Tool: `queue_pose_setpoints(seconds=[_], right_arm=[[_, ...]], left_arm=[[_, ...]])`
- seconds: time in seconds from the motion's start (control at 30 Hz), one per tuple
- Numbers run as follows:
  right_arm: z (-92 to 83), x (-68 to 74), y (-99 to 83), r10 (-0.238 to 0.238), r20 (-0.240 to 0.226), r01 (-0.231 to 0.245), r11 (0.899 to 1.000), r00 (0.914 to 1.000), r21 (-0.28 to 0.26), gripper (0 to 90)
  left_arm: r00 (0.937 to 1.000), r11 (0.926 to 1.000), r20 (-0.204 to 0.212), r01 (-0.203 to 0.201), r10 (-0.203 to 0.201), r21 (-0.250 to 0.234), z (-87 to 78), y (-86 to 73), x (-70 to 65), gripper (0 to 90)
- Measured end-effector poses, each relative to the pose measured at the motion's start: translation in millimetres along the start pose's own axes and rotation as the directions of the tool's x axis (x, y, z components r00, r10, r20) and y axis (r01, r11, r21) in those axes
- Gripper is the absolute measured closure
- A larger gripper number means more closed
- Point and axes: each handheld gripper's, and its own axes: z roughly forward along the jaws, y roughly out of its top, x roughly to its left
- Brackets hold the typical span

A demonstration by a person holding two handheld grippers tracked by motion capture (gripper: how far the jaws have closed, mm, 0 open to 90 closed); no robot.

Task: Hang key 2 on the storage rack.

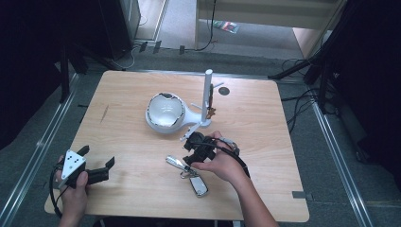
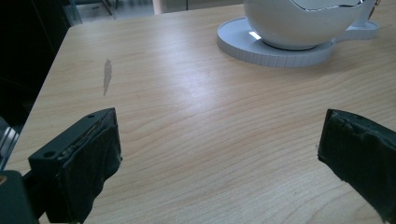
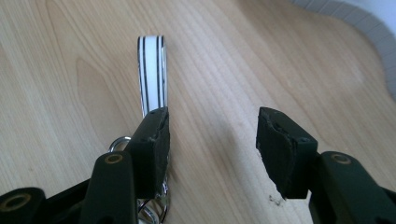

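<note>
Beside the key bunch [image 1: 187, 172], the right gripper [image 3: 212, 135] hangs half-spread, seemingly lining up to pinch its strap [image 3: 152, 74].

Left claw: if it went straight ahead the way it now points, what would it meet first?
Bare table lies ahead of the open left claw. The first thing in that line looks like the round white base under the white bowl, though depth is hard to judge.

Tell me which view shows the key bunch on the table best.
The high view: the whole key bunch lies there, strap, ring and fob, beside the right hand-held gripper. The right gripper view shows its white strap and ring, partly behind a jaw. The left gripper view looks at the white bowl stand.
</note>
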Motion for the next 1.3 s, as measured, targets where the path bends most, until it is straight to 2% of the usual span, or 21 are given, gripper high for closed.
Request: queue_pose_setpoints(seconds=[0.2,0.37,0.47,0.67,0.73,1.13,1.3], right_arm=[[6.9,4.3,1.1,-0.016,-0.023,0.017,0.998,0.9996,0.058,46.9],[9.9,6.9,2.2,-0.016,-0.044,0.020,0.996,0.9989,0.085,47.8],[12.7,8.4,2.8,-0.032,-0.051,0.037,0.994,0.9982,0.103,48.8],[17.4,12.0,3.3,-0.048,-0.058,0.056,0.987,0.9972,0.153,50.4],[18.0,13.3,4.5,-0.037,-0.062,0.047,0.984,0.9974,0.173,51.9],[18.6,16.7,5.8,-0.037,-0.105,0.059,0.975,0.9938,0.216,53.9],[21.7,17.4,6.2,-0.035,-0.105,0.059,0.970,0.9938,0.237,56.3]], left_arm=[[1.0000,1.0000,0.002,0.001,-0.001,0.000,0.1,0.0,0.2,0.0],[1.0000,1.0000,0.002,0.001,-0.001,0.001,0.2,0.0,0.0,0.0],[1.0000,1.0000,0.002,0.000,0.000,0.001,0.2,0.0,-0.1,0.0],[1.0000,1.0000,0.001,-0.001,0.001,0.002,0.1,0.1,-0.2,0.0],[1.0000,1.0000,0.001,-0.001,0.001,0.002,0.1,0.1,-0.3,0.0],[1.0000,1.0000,0.001,-0.001,0.001,0.002,0.2,0.1,-0.3,0.0],[1.0000,1.0000,0.000,-0.001,0.001,0.001,0.2,0.1,-0.4,0.0]])
